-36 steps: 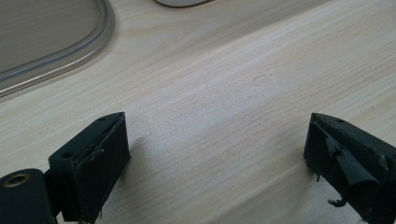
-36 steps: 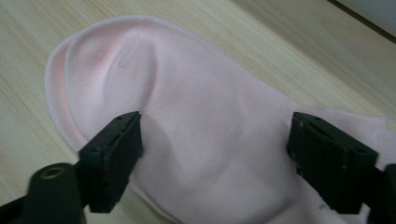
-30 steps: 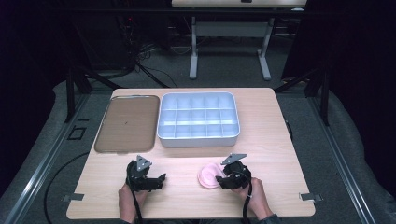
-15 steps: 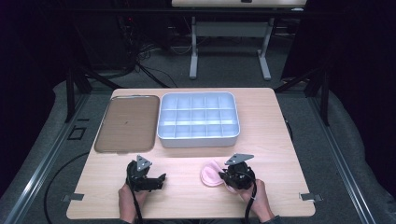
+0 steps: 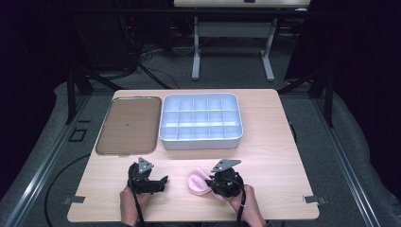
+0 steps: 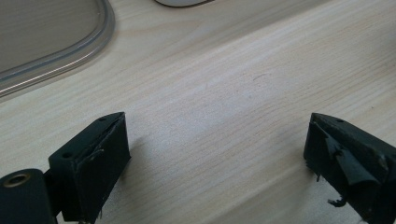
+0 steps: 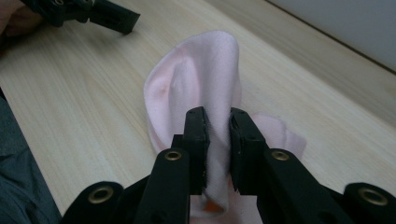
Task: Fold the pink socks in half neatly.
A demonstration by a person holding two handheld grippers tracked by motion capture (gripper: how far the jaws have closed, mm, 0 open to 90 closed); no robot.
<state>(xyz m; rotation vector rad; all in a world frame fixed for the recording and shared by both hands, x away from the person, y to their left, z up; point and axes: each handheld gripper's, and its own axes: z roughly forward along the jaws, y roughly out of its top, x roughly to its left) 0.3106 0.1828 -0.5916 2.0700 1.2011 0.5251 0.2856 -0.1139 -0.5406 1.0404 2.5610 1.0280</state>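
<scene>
A pink cloth (image 5: 196,183) lies bunched on the wooden table (image 5: 269,156) near its front edge. My right gripper (image 5: 211,183) is shut on a fold of it. In the right gripper view the jaws have just closed, and the pink cloth (image 7: 205,79) stands up pinched between the two pads of my right gripper (image 7: 218,119). My left gripper (image 5: 162,181) rests low over the table to the left, jaws wide apart. In its own view the left gripper (image 6: 217,140) has only bare wood between its fingers.
A brown flat tray (image 5: 101,142) lies at the back left, its rim (image 6: 56,65) close ahead of the left gripper. A white box (image 5: 201,143) divided into several compartments stands beside it, behind the cloth. The left gripper (image 7: 93,14) shows beyond the cloth.
My right gripper has closed on the pink cloth and moved slightly right and up, pulling the cloth into a raised fold. The left gripper has stayed put.
</scene>
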